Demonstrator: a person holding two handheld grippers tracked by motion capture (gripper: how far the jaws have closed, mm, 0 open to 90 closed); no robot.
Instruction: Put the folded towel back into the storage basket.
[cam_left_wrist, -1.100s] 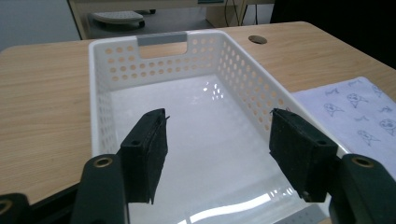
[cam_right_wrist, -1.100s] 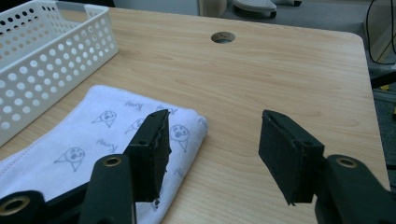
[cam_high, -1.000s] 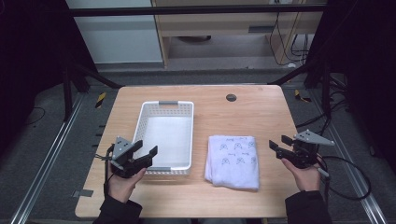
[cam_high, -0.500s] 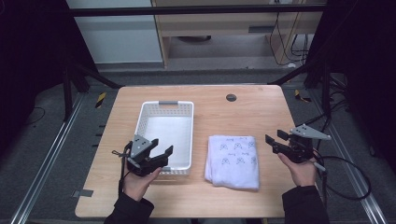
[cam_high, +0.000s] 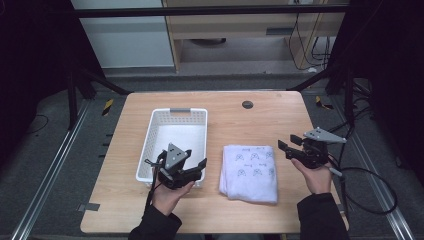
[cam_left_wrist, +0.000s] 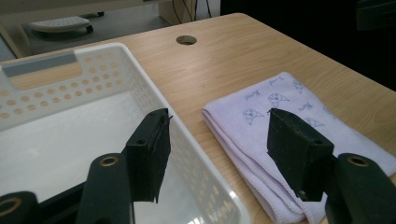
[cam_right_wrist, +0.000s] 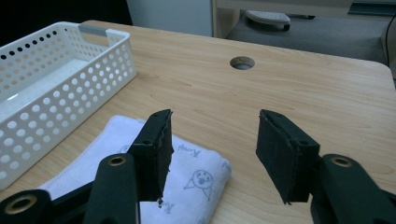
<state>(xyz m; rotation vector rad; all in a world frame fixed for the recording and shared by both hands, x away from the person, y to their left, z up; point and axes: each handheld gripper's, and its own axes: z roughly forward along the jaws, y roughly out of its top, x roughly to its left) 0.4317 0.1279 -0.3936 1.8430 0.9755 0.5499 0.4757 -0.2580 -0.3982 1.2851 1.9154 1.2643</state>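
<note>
Tabletop (cam_high: 260, 125): light wood grain with rounded corners, carrying a basket and a folded towel; it also appears in both gripper views.
Basket (cam_high: 195, 117): white plastic, rectangular, walls perforated with round holes, with a grey handle strip on its far short wall; it sits left of centre on the tabletop (inside it is bare and white).
Towel (cam_high: 250, 172): pale lilac cloth printed with small cartoon faces, folded into a rectangle, lying flat just to the right of the basket and apart from it; its folded edge shows a stitched hem in the left gripper view (cam_left_wrist: 247, 140).
Left hand-held gripper (cam_high: 195, 167): held in the person's left hand (cam_high: 167, 196) over the basket's near right corner, jaws spread wide with nothing between them; in its own view (cam_left_wrist: 217, 140) one jaw hangs over the basket interior and the other over the towel, the basket's right wall (cam_left_wrist: 187, 140) running between them.
Right hand-held gripper (cam_high: 286, 147): held in the person's right hand (cam_high: 314, 175) near the tabletop's right edge, just right of the towel, jaws pointing left toward it and wide apart, gripping nothing; in its own view (cam_right_wrist: 212, 147) the left jaw is over the towel's corner (cam_right_wrist: 201, 179) (bare wood under the other).
Cable hole (cam_high: 247, 104): small dark round opening near the tabletop's far edge, well beyond the towel.
</note>
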